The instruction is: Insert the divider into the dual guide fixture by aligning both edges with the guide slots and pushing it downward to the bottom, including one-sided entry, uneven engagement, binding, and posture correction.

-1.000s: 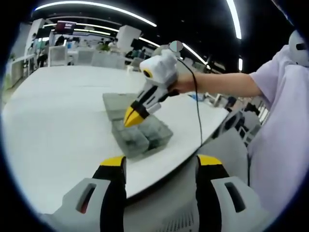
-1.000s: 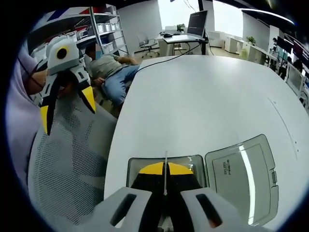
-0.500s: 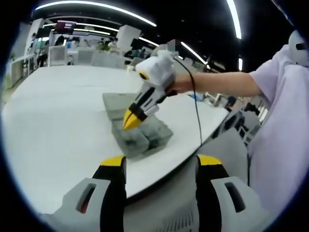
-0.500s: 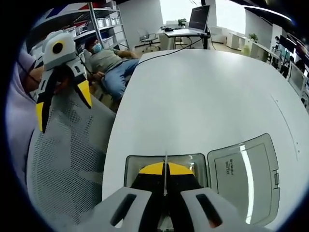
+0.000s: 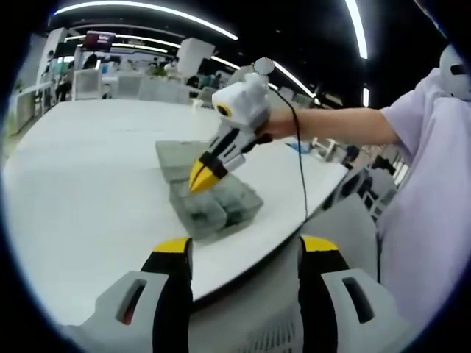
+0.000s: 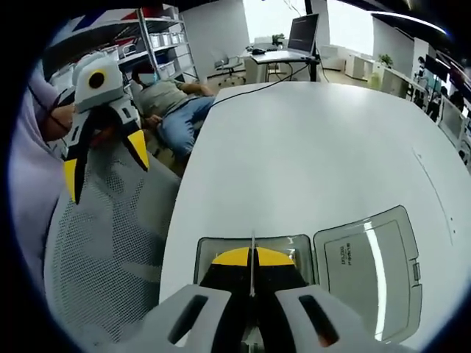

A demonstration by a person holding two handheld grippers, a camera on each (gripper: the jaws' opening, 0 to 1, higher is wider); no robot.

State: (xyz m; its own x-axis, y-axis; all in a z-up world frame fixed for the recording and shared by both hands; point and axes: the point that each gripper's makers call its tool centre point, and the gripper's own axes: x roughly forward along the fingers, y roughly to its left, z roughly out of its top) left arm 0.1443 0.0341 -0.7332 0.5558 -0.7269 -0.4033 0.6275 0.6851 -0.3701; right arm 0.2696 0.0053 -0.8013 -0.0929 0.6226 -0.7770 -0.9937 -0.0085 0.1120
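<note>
So the right gripper (image 6: 252,266) pinches the thin clear plastic divider (image 6: 252,250) edge-on, straight above the grey translucent compartment box (image 6: 294,245); left gripper (image 6: 103,154) gapes wide, off aside.

Opposed views, both onto the white table (image 5: 88,169).

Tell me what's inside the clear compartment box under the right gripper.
The right gripper, shut on a thin divider, hovers over the box. In the left gripper view, partition walls split the box into cells; their contents can't be made out. Its open lid lies beside it.
</note>
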